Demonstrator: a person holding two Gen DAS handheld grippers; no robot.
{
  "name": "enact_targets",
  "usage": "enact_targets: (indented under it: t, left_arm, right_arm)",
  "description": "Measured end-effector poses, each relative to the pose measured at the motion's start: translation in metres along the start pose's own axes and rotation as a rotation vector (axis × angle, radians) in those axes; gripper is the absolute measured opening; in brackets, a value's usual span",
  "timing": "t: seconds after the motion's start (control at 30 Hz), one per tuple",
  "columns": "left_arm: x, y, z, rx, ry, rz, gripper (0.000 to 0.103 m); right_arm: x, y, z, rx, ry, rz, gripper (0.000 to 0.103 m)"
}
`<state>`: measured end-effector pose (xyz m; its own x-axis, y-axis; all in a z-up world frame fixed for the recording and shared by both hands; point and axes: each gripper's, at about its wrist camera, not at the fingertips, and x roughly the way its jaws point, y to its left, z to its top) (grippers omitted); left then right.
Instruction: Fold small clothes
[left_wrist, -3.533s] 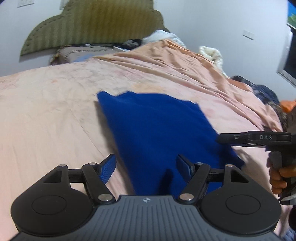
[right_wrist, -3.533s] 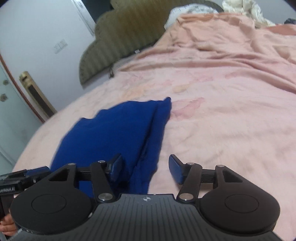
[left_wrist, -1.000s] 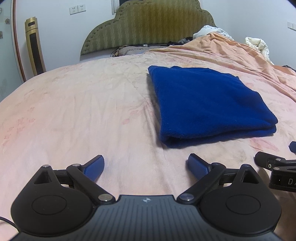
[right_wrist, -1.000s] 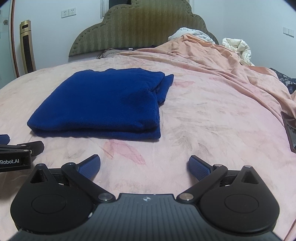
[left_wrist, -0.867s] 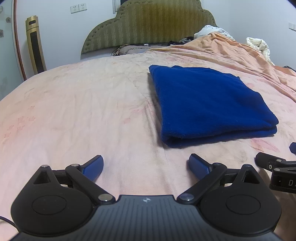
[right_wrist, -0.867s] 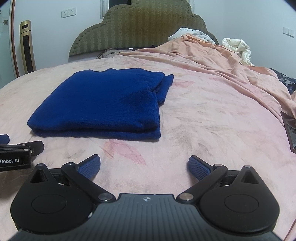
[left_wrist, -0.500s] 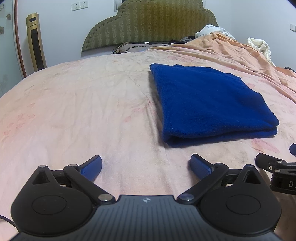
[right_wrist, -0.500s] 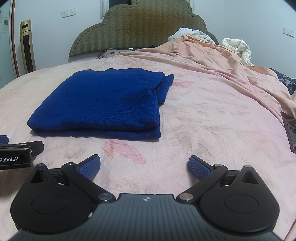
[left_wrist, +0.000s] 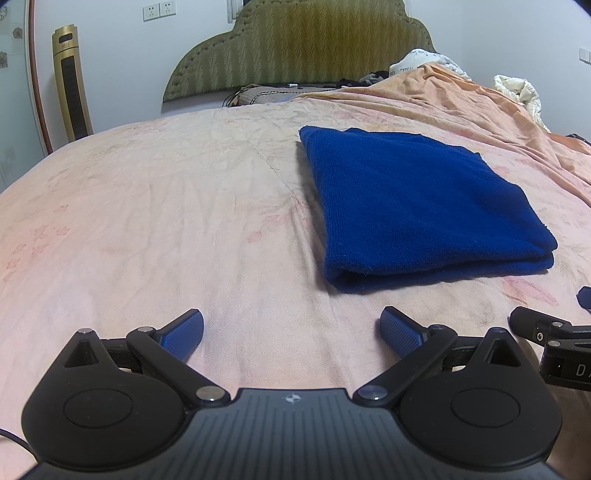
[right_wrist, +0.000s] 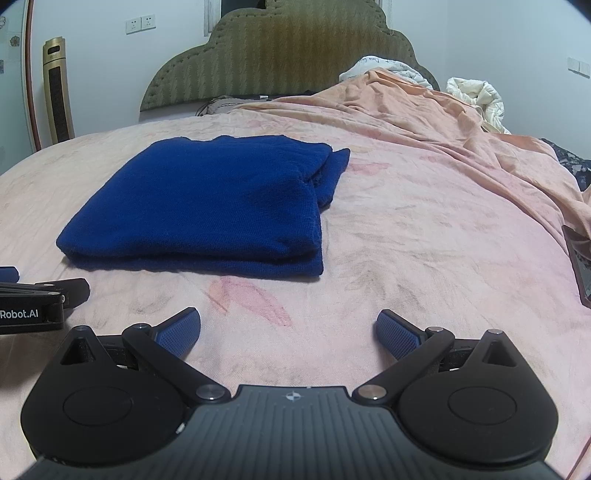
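A dark blue knitted garment (left_wrist: 413, 206) lies folded into a flat rectangle on the pink bedspread (left_wrist: 166, 206). In the right wrist view the same garment (right_wrist: 218, 203) lies ahead to the left, with a sleeve end sticking out at its far right corner. My left gripper (left_wrist: 291, 328) is open and empty, low over the bedspread, short of the garment's near left corner. My right gripper (right_wrist: 288, 326) is also open and empty, in front of the garment's near right corner. Each gripper's body shows at the edge of the other's view.
A rumpled orange cover (right_wrist: 461, 122) and white bedding (right_wrist: 476, 96) are heaped along the right side of the bed. An olive padded headboard (left_wrist: 295, 48) stands at the back. A gold tower appliance (left_wrist: 72, 81) is by the left wall. A dark object (right_wrist: 580, 266) lies at the right edge.
3.5 s ago both grippers were close over the garment; since then they have drawn back toward the bed's near side. Over the last second almost nothing has moved.
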<state>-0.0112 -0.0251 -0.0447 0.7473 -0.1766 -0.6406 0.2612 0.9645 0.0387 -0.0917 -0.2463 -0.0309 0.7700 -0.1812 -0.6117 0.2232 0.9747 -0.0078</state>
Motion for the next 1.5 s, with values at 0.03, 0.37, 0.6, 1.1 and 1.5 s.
enact_targets:
  t: [0.03,0.37,0.6,1.1,1.5]
  left_arm:
    - [0.0,0.0,0.0,0.0,0.0,0.0,0.103]
    - [-0.007,0.0,0.004,0.021,0.01,0.019,0.103]
    - [-0.01,0.01,0.015,-0.026,0.04,0.007,0.103]
    - [-0.014,0.006,0.016,0.015,0.033,0.024,0.103]
    - [-0.013,-0.001,0.018,0.024,0.058,0.016,0.103]
  right_arm:
    - [0.0,0.0,0.0,0.001,0.0,0.0,0.103]
    - [-0.002,-0.001,0.003,0.016,0.01,-0.008,0.103]
    - [-0.018,0.0,0.015,0.051,0.016,0.024,0.103]
    - [-0.028,0.006,0.019,-0.009,-0.006,-0.014,0.103]
    - [-0.028,0.002,0.015,0.007,-0.003,0.0,0.103]
